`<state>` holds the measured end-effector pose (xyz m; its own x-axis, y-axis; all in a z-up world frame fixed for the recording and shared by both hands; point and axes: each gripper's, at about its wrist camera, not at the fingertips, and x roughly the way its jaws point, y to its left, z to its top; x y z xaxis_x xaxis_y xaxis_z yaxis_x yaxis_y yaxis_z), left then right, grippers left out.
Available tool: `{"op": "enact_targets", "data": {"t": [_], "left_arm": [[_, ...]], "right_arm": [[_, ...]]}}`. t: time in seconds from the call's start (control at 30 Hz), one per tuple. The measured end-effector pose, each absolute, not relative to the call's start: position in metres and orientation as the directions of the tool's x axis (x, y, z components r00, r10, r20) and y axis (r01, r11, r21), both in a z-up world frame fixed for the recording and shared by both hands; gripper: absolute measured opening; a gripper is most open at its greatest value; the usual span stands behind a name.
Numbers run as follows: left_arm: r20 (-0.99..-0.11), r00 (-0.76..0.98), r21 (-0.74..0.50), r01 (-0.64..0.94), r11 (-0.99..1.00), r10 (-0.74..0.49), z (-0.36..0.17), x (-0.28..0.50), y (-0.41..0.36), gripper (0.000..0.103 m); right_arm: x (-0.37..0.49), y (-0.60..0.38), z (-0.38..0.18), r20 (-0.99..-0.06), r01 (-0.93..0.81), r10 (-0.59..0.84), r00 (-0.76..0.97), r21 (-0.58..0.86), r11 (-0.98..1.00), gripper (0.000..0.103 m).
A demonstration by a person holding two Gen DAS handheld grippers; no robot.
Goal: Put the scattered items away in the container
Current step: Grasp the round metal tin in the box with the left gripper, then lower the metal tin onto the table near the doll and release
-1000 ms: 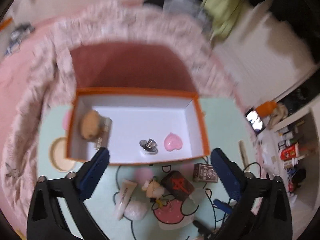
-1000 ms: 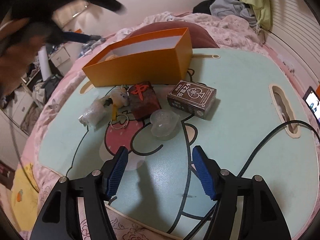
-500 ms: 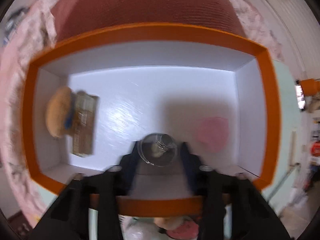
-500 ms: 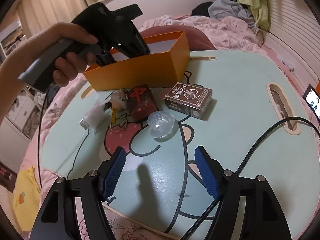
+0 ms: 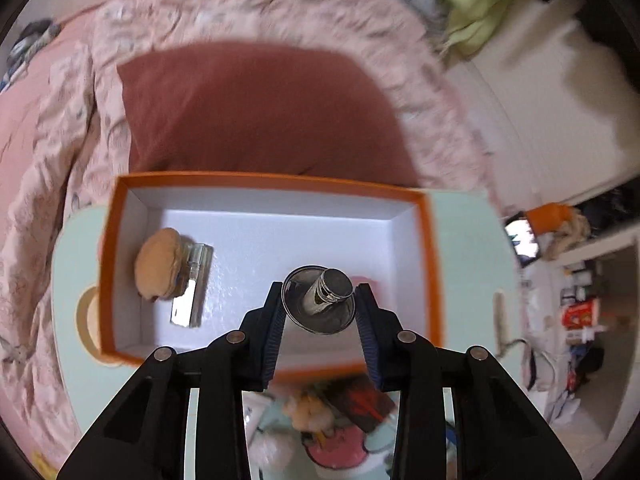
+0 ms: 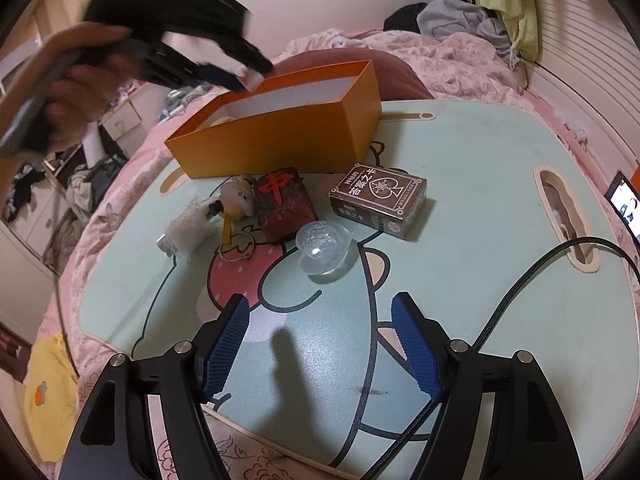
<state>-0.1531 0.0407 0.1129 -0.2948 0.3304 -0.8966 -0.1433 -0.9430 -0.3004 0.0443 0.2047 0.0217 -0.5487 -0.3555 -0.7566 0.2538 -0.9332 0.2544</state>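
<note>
Orange box (image 5: 434, 264) beneath left hand-held gripper (image 5: 319, 306), clamped on metal funnel (image 5: 320, 300); pink heart at 3 o'clock. Lower before release. Right hand-held gripper (image 6: 320, 344) apart, empty.

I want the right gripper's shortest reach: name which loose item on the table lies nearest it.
The clear round plastic case, directly ahead of the right gripper. The card box, red-character block and duck keychain all lie farther back, toward the orange box.

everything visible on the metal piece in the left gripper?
The shiny metal piece looks like a silver round flanged disc with a short cylindrical stem at its centre, tilted toward the camera. The left gripper is shut on the disc's rim, one blue pad on each side, holding it above the white floor of the orange box.
</note>
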Motion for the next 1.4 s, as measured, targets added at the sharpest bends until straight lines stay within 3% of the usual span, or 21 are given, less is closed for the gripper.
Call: {"op": "enact_targets", "data": {"t": [0.13, 0.27, 0.4, 0.5, 0.67, 0.77, 0.83, 1.03, 1.23, 1.33, 1.4], "left_arm": [[-0.833, -0.370, -0.355, -0.211, -0.911, 0.411, 0.126, -0.110, 0.029, 0.036], [-0.802, -0.358, -0.422, -0.228, -0.877, 0.479, 0.104, -0.057, 0.016, 0.036], [-0.832, -0.355, -0.367, -0.225, -0.903, 0.427, 0.065, -0.022, 0.020, 0.036], [-0.817, -0.344, -0.411, -0.218, -0.885, 0.463, 0.045, -0.016, 0.022, 0.036], [-0.807, -0.388, -0.398, -0.199, -0.896, 0.445, 0.041, -0.016, 0.024, 0.038], [-0.784, -0.469, -0.353, -0.201, -0.914, 0.407, 0.050, -0.009, 0.024, 0.054], [-0.759, -0.535, -0.313, -0.201, -0.928, 0.372, 0.058, 0.000, 0.022, 0.073], [-0.743, -0.610, -0.247, -0.130, -0.960, 0.274, 0.060, 0.031, 0.003, 0.074], [-0.774, -0.601, -0.190, -0.082, -0.978, 0.200, 0.041, 0.054, 0.003, 0.074], [-0.798, -0.581, -0.147, -0.077, -0.986, 0.164, 0.026, 0.051, 0.010, 0.074], [-0.809, -0.568, -0.133, -0.071, -0.989, 0.149, 0.016, 0.047, 0.013, 0.074]], "right_arm": [[0.044, 0.204, 0.022, -0.758, 0.254, -0.352, -0.550, 0.250, -0.934, 0.074], [0.045, 0.202, 0.022, -0.761, 0.254, -0.343, -0.550, 0.238, -0.937, 0.074], [0.045, 0.201, 0.022, -0.766, 0.256, -0.333, -0.550, 0.224, -0.940, 0.074], [0.044, 0.200, 0.021, -0.769, 0.257, -0.329, -0.548, 0.219, -0.941, 0.074], [0.044, 0.200, 0.021, -0.769, 0.257, -0.329, -0.548, 0.219, -0.941, 0.074], [0.045, 0.200, 0.021, -0.769, 0.257, -0.329, -0.548, 0.220, -0.941, 0.074], [0.044, 0.201, 0.021, -0.768, 0.256, -0.332, -0.547, 0.224, -0.940, 0.074], [0.035, 0.206, 0.037, -0.755, 0.266, -0.351, -0.554, 0.239, -0.934, 0.074], [-0.014, 0.190, 0.119, -0.729, 0.366, -0.342, -0.593, 0.134, -0.921, 0.073], [-0.071, 0.159, 0.138, -0.823, 0.431, -0.272, -0.498, 0.037, -0.902, 0.063], [-0.108, 0.136, 0.129, -0.895, 0.460, -0.227, -0.383, 0.028, -0.887, 0.043]]}}
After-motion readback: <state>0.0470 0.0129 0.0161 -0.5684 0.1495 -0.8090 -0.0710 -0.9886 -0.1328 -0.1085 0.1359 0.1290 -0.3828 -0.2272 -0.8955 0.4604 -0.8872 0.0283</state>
